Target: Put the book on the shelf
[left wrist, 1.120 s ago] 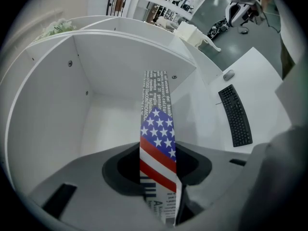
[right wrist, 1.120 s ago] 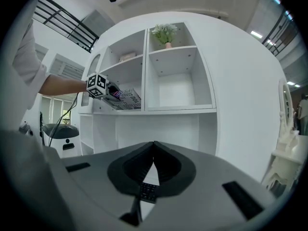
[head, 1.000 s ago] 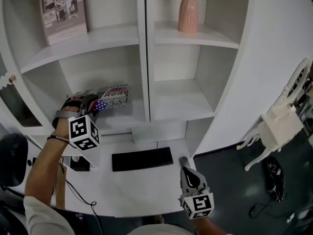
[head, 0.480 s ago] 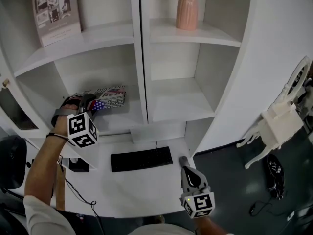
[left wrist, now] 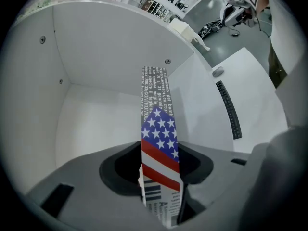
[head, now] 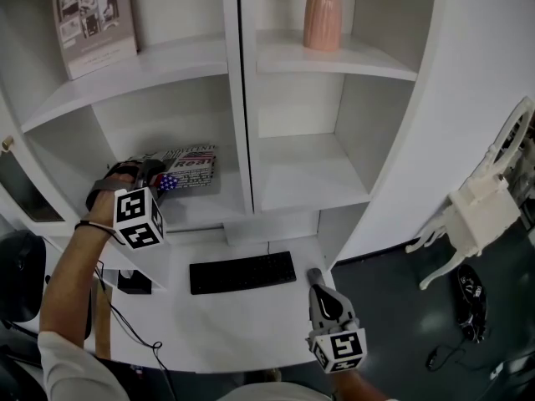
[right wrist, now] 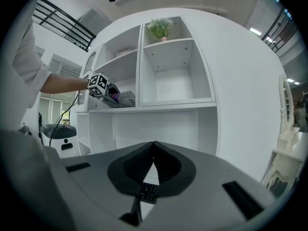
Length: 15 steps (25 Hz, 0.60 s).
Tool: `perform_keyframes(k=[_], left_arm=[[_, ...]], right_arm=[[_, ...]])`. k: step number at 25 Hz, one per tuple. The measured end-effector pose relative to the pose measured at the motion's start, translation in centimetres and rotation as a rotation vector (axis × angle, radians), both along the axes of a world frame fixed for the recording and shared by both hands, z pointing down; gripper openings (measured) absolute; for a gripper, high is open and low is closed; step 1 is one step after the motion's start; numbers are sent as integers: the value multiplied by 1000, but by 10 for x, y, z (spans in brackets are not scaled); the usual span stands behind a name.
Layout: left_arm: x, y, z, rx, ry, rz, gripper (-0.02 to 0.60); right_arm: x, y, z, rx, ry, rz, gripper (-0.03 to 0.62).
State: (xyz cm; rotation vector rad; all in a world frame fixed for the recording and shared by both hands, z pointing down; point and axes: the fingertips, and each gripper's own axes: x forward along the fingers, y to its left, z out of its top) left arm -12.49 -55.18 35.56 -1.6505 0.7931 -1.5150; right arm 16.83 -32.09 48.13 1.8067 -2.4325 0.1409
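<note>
The book point(head: 191, 162), with a stars-and-stripes cover, lies flat on the lower left shelf point(head: 205, 207) of the white shelving unit. My left gripper point(head: 159, 179) reaches into that compartment at the book's near end. In the left gripper view the book point(left wrist: 159, 143) stands edge-on between the jaws, which are opening; a dark gap shows along its right side. My right gripper point(head: 314, 274) hangs low over the desk point(head: 242, 324), shut and empty. The right gripper view shows the book point(right wrist: 124, 99) and the left gripper's marker cube point(right wrist: 100, 85) at the shelf.
A black keyboard point(head: 242, 271) lies on the desk. A pink vase point(head: 322, 15) stands on the upper right shelf and a photo board point(head: 92, 19) leans on the upper left one. A white chair point(head: 481, 207) is at right, a black chair point(head: 21, 282) at left.
The left gripper has shifted slightly left and back along the book. The book stays flat on the shelf. The right gripper has not moved.
</note>
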Motion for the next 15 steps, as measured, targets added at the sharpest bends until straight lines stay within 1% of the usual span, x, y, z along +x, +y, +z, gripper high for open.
perform_keyframes(k=[4,6,10,15], left_arm=[[-2,3,10,-87,-29,-6,226],[-1,5,13,-125,-31,-5,238],[1,9,18,-211,-33,-7,247],[1,12,19,-298,-48,-14,258]], right_arm=[[2,-2,0,-2,-2,1,3],[3,-3,0,-4,-2,4,3],[5,-5,0,-3,-5,8,3],[6,-7,0,-4,-8,4,3]])
